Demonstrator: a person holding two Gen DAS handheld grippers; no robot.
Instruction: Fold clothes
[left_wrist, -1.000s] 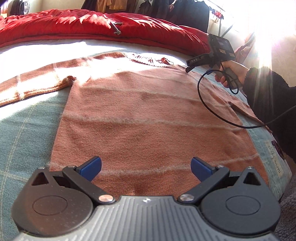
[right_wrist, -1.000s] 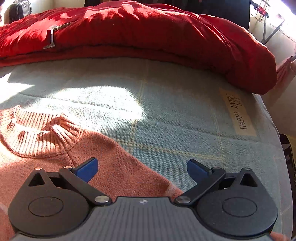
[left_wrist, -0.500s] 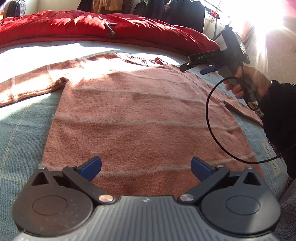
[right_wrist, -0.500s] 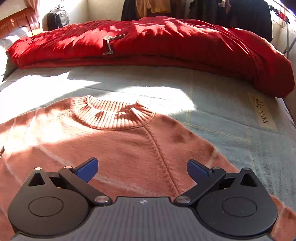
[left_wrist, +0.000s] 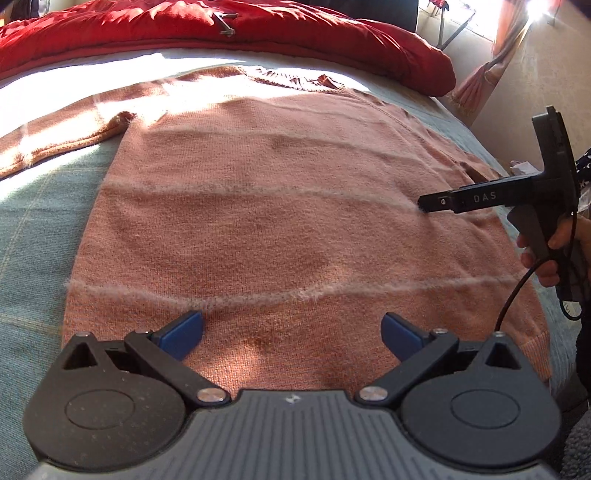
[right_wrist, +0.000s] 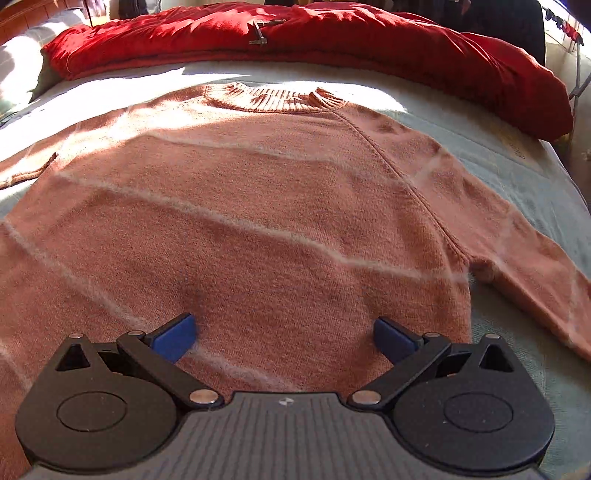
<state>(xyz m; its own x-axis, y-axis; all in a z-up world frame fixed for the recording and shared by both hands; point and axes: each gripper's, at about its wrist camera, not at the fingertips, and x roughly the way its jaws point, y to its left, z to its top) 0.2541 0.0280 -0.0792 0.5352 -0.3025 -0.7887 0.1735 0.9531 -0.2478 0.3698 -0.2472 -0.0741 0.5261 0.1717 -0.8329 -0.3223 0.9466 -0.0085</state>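
Sweater (right_wrist: 258, 206) lies flat, face up, on the bed (left_wrist: 33, 229), both sleeves spread out. Left gripper (left_wrist: 291, 332) and right gripper (right_wrist: 284, 334) hover above it, jaws apart, holding nothing. Best start (my judgement): pinch one sleeve near the cuff and carry it flat across the chest.

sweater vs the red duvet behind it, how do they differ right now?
Colour: the sweater is salmon-orange with thin pale stripes; the red duvet is plain deep red.
Pose: the sweater lies spread flat, sleeves out to the sides; the duvet is bunched in a thick, puffy roll.
Place: the sweater lies near the open left gripper and open right gripper; the duvet lies beyond its collar.
Both rest on the pale blue bedsheet, partly in sunlight.
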